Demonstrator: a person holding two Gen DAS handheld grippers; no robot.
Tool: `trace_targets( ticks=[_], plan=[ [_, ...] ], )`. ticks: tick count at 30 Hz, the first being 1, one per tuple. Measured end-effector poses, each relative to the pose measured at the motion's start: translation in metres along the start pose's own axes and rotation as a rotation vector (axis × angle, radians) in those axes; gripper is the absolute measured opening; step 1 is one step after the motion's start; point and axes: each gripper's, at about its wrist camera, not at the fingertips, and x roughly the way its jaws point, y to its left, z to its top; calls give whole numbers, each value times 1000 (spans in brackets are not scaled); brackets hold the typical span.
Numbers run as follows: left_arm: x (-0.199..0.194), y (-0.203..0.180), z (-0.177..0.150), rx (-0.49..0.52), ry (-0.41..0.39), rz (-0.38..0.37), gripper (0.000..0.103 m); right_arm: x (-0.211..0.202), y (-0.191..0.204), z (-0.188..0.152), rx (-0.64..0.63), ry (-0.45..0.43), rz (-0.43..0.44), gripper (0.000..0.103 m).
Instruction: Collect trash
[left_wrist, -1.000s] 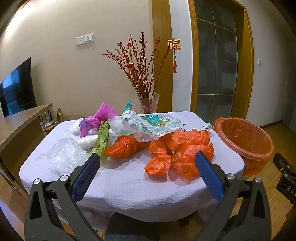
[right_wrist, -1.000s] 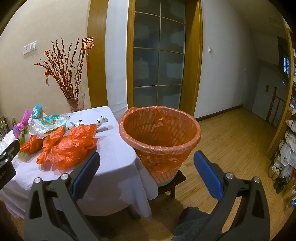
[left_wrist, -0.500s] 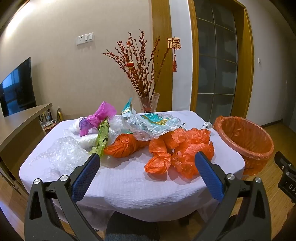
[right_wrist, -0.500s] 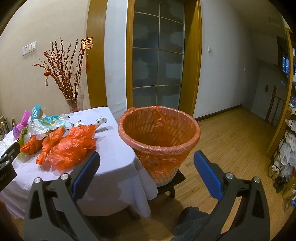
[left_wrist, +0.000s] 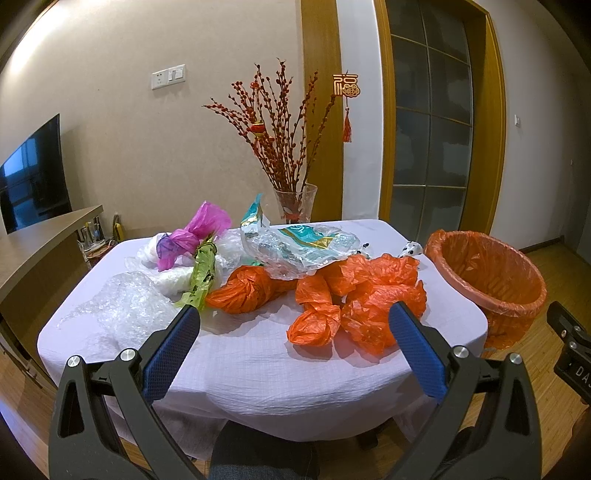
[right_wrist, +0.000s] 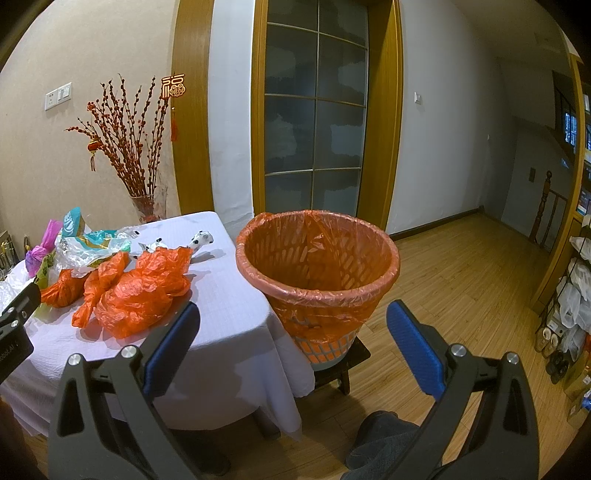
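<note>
On the white-clothed table (left_wrist: 258, 362) sits the trash: crumpled orange bags (left_wrist: 369, 295), a twisted orange bundle (left_wrist: 247, 291), clear printed wrapper (left_wrist: 299, 247), green wrapper (left_wrist: 202, 277), pink bag (left_wrist: 195, 232), bubble wrap (left_wrist: 122, 306). Nothing binned yet, I'd say; the bin looks empty from the right wrist view.

Orange-lined bin (right_wrist: 317, 273) stands on a low stool just beside the table's right edge, mouth up, rim roughly level with the tabletop.

Left gripper (left_wrist: 293, 328) hovers short of the table edge, jaws spread wide, empty, aimed roughly at the nearest orange knot (left_wrist: 314, 325). Right gripper (right_wrist: 291, 325) also wide and empty, facing the bin.

Step in hand, as I read it: first pick. Advice: go for the nearest orange knot, pinch the dense twisted part, not the loose film, else it slips or drags neighbours. Lift clear before swinging right over the rim.

Orientation: twisted orange bundle's long axis runs left-right, tail pointing right under the wrapper. Green wrapper runs near-to-far. Close across the short axis of either.
</note>
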Motion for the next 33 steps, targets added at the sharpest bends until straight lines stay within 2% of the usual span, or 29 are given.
trace_targets(
  ticks=[33],
  plan=[
    [5, -10, -7, 2, 7, -2, 101, 4, 1, 0, -1, 10, 5, 99]
  ],
)
